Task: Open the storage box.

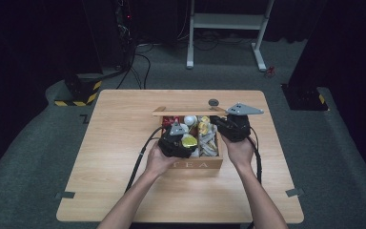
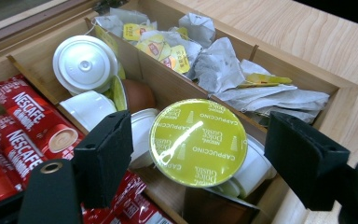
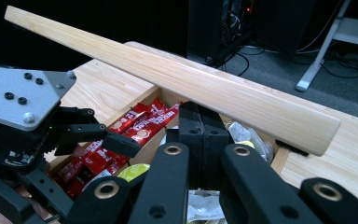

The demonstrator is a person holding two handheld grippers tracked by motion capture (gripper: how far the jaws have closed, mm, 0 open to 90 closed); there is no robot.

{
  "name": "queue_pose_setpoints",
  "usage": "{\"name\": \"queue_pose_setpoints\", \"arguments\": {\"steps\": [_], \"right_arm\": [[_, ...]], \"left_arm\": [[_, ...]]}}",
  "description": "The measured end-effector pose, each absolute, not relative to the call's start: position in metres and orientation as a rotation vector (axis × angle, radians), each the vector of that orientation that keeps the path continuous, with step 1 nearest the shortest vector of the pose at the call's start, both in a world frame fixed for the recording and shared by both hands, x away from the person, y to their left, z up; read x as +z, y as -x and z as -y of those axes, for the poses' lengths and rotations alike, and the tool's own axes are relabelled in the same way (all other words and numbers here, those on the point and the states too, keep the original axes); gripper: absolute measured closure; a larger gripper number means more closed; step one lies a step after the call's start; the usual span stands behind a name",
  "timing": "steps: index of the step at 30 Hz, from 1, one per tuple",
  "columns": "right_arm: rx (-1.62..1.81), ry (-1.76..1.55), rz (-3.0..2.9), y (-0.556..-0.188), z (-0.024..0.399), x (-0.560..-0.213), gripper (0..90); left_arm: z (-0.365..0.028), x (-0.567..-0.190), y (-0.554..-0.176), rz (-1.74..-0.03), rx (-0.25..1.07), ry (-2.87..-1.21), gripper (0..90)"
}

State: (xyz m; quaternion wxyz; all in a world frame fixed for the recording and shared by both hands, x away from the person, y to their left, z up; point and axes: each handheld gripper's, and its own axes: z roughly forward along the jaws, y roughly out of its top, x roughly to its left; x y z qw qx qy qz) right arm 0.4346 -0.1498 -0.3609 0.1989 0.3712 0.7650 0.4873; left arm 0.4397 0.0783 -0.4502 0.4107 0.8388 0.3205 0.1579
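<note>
L tool [image 2: 193,161] jaws apart, straddling green-lid capsule [image 2: 198,142] lying loose in mid compartment of tea box [image 1: 198,164] on tabletop; capsule dead centre btwn pads, untouched; R tool [image 3: 204,135] jaws together, empty, near raised lid [image 3: 168,77]

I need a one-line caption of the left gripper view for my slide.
Open left tool straddling a green-lidded cappuccino capsule in a wooden tea box, without pressing it.
</note>
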Motion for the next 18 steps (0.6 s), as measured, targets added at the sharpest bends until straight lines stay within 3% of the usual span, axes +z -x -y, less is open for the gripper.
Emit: {"name": "queue_pose_setpoints", "arguments": {"steps": [18], "right_arm": [[1.371,-1.04,-2.135,-0.4359,0.1494,-0.3617,90.0]], "left_arm": [[-0.0689,-0.4531,-0.449,-0.86,0.388,-2.162,32.0]]}}
